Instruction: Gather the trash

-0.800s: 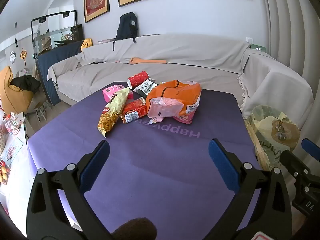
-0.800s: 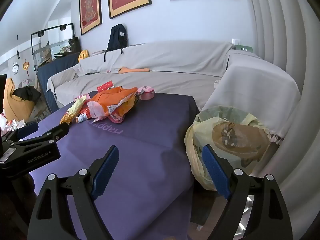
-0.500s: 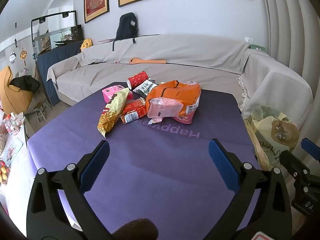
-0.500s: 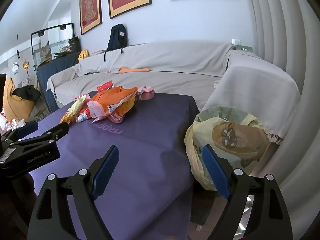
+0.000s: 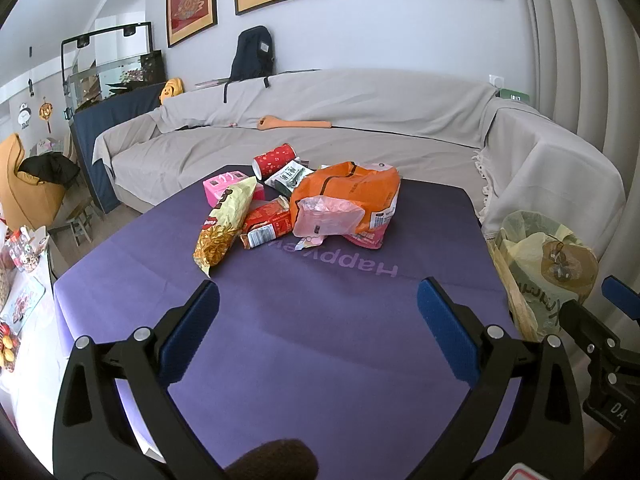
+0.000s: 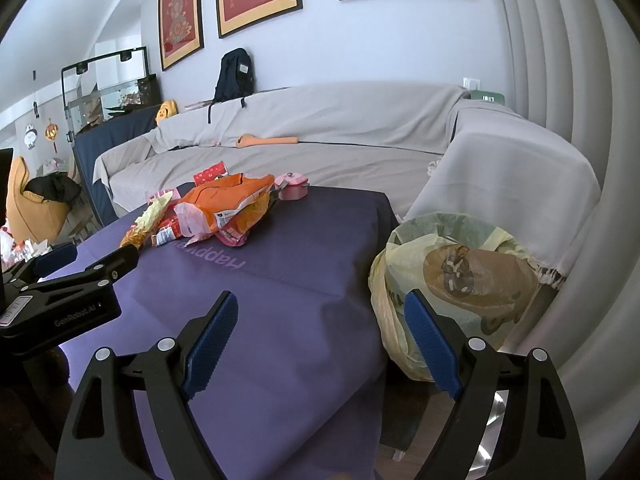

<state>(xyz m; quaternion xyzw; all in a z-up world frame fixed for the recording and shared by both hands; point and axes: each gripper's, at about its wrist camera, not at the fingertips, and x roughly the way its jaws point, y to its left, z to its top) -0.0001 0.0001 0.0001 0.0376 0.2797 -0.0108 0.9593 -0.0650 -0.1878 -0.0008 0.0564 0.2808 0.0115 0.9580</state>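
A pile of trash lies at the far side of the purple table [image 5: 320, 340]: an orange bag [image 5: 352, 192] with a pink plastic bag [image 5: 326, 220] on it, a yellow snack bag [image 5: 224, 224], a red wrapper [image 5: 266, 224], a pink box [image 5: 224, 186], a red paper cup [image 5: 276, 160] and a green-white packet [image 5: 290, 176]. The pile also shows in the right wrist view [image 6: 224, 208]. A bin lined with a yellow-green bag [image 6: 452, 276] stands right of the table. My left gripper [image 5: 318, 320] is open and empty above the near table. My right gripper [image 6: 318, 340] is open and empty over the table's right edge.
A grey covered sofa [image 5: 360, 120] wraps around the far and right sides of the table. A small pink pot [image 6: 294, 182] sits at the table's far edge. A black backpack [image 5: 252, 52] rests on the sofa back. A cluttered side table [image 5: 20, 280] stands at the left.
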